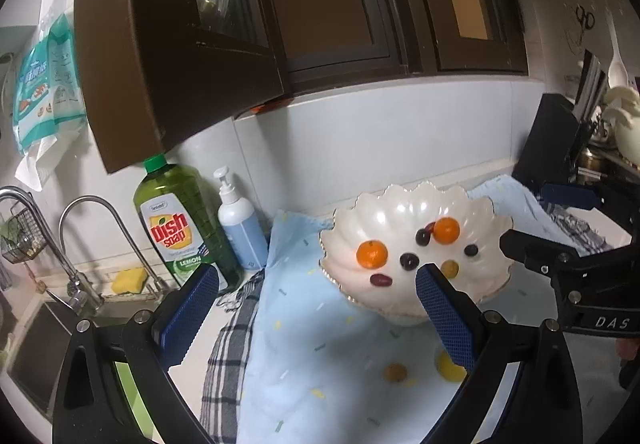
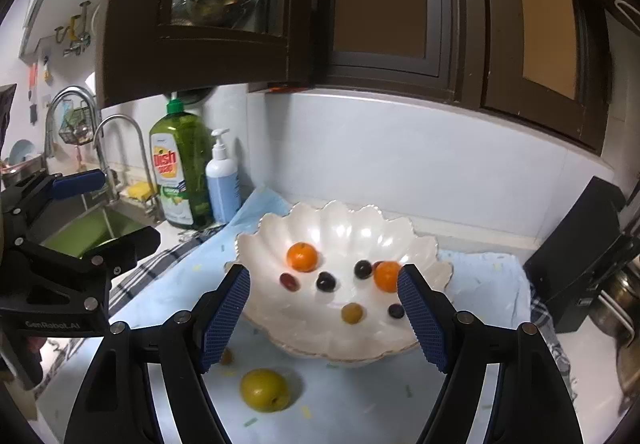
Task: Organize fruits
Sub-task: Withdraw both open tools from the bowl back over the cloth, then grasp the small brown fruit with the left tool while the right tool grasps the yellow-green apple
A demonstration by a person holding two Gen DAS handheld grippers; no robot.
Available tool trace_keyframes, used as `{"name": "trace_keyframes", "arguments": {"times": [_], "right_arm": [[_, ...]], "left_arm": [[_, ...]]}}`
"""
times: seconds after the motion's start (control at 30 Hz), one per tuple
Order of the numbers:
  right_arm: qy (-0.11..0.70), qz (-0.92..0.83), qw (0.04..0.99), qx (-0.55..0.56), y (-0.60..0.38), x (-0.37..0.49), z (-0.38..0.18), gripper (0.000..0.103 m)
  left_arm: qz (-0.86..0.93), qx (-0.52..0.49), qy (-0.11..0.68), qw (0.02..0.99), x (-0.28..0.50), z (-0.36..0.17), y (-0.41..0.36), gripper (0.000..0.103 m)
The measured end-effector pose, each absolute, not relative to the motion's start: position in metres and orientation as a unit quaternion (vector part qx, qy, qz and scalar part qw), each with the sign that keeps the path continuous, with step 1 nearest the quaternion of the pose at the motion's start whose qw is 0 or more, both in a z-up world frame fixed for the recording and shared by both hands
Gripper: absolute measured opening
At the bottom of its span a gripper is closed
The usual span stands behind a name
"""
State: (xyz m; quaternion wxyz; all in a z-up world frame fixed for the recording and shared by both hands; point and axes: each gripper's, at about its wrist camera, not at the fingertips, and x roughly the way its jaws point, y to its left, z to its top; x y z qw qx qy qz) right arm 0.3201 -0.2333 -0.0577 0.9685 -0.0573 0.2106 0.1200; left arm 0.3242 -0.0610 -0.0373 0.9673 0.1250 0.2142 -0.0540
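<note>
2 grippers in front of me, both with jaws standing wide and nothing between the blue pads. My left gripper (image 1: 316,284) hangs over the blue cloth (image 1: 304,344), near the bowl's left side. My right gripper (image 2: 324,296) faces the bowl (image 2: 340,228) head-on from its near rim, clear of it.

The bowl is white, scalloped, sitting on the cloth by the back wall. Inside I count 7 fruits: 2 oranges (image 2: 302,256) (image 2: 387,276), 3 dark grapes (image 2: 325,281), 1 reddish grape (image 2: 289,281) and 1 small green fruit (image 2: 352,312). A 2nd reddish one may sit behind the right orange; I cannot tell.

Outside the bowl, 2 fruits lie on the cloth just in front of it: a larger green fruit (image 2: 265,389) and a small brownish one (image 2: 226,356), partly hidden by my right gripper's left finger.

A checked towel (image 1: 230,348) lies under the cloth's left edge. Left of it stand a dish soap bottle (image 1: 182,228) and a pump bottle (image 1: 240,228), then the sink (image 1: 48,336) with 2 taps and a yellow sponge (image 1: 129,280). Dark cabinets (image 1: 224,23) hang overhead.
</note>
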Motion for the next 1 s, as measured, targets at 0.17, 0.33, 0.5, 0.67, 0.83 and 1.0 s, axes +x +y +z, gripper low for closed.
{"name": "trace_keyframes", "arguments": {"times": [0.17, 0.33, 0.5, 0.67, 0.83, 1.0], "right_arm": [[0.223, 0.132, 0.964, -0.057, -0.227, 0.314, -0.068, 0.077], [0.242, 0.146, 0.957, -0.059, -0.222, 0.311, -0.079, 0.077], [0.26, 0.157, 0.951, -0.057, -0.218, 0.309, -0.09, 0.077], [0.284, 0.164, 0.943, -0.06, -0.213, 0.31, -0.104, 0.077], [0.301, 0.17, 0.936, -0.063, -0.209, 0.311, -0.117, 0.077], [0.326, 0.17, 0.928, -0.062, -0.208, 0.318, -0.132, 0.077]], "left_arm": [[-0.055, 0.139, 0.22, 0.964, 0.315, -0.048, -0.058, 0.101], [-0.068, 0.148, 0.233, 0.959, 0.311, -0.06, -0.058, 0.101], [-0.084, 0.161, 0.245, 0.952, 0.309, -0.073, -0.06, 0.1], [-0.098, 0.177, 0.251, 0.947, 0.309, -0.086, -0.061, 0.1], [-0.115, 0.188, 0.263, 0.94, 0.313, -0.1, -0.062, 0.098], [-0.133, 0.192, 0.277, 0.932, 0.32, -0.118, -0.065, 0.093]]}}
